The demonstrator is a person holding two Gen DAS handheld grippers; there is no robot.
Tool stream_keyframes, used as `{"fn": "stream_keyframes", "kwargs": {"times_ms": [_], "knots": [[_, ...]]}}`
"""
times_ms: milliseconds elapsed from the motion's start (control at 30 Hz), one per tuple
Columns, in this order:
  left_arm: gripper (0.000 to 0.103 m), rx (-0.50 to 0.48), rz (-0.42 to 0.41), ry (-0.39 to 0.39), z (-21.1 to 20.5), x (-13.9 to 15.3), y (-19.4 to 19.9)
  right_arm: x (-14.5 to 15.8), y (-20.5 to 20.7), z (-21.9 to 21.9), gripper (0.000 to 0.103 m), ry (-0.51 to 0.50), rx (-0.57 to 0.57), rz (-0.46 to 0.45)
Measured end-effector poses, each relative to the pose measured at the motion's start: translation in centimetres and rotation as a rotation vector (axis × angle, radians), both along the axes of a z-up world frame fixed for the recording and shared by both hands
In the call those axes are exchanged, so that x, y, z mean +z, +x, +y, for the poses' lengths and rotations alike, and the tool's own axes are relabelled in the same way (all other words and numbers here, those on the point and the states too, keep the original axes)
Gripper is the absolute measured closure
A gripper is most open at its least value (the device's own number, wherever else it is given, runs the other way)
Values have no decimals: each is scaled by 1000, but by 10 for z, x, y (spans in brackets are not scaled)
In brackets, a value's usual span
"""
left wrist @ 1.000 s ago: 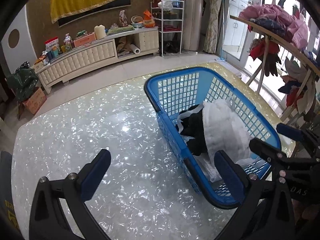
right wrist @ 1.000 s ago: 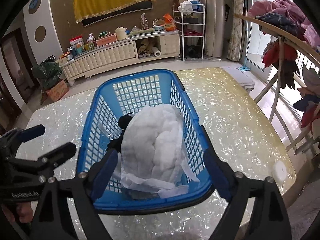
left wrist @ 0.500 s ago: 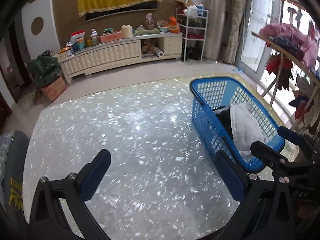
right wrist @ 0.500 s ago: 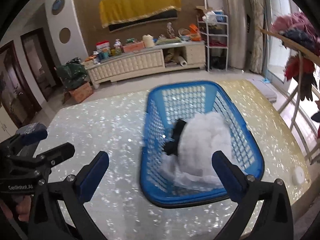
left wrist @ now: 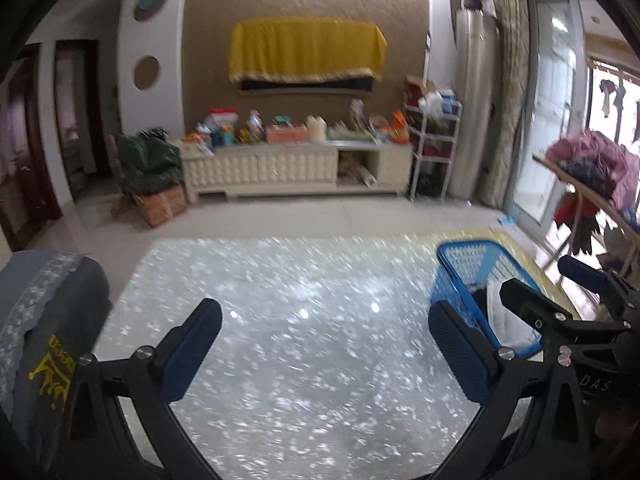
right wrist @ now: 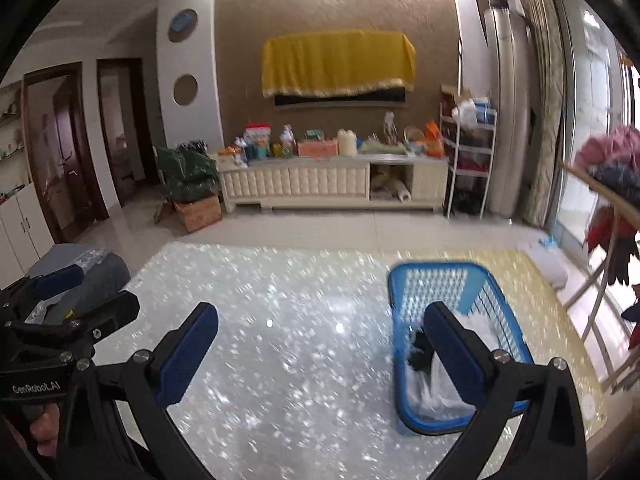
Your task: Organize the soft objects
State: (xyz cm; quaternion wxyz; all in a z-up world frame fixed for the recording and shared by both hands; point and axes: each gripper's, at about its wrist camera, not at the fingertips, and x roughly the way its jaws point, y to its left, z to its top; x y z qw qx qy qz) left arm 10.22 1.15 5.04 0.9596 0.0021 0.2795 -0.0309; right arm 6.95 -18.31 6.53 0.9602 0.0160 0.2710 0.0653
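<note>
A blue plastic basket (left wrist: 472,264) (right wrist: 436,280) stands on the right part of the pearly table (left wrist: 320,280). In it lie a white padded cloth (left wrist: 508,320) (right wrist: 480,324) and a black cloth (right wrist: 420,350). A grey garment (left wrist: 48,320) (right wrist: 92,276) with yellow print lies at the table's left edge. My left gripper (left wrist: 324,312) hangs open and empty over the middle of the table. My right gripper (right wrist: 320,312) is also open and empty, its right finger in front of the basket. Each gripper shows at the edge of the other's view.
A drying rack (left wrist: 592,168) (right wrist: 612,160) loaded with clothes stands right of the table. A small white disc (right wrist: 588,404) lies near the table's right corner. A cluttered low cabinet (right wrist: 332,180) lines the far wall across an open floor.
Both grippers have pulled back and up from the basket and swung left; the basket now looks small at the right. The grey garment has come into view at the left.
</note>
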Motion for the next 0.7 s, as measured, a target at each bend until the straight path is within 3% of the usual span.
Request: {"fn": "stream_keyframes", "kwargs": {"times_ms": [333, 700], "knots": [[0, 75, -149, -14, 45, 35, -46, 27, -23, 35, 0, -20, 59, -140], [0, 77, -189, -9, 47, 40, -66, 31, -34, 34, 0, -48, 52, -193]]}}
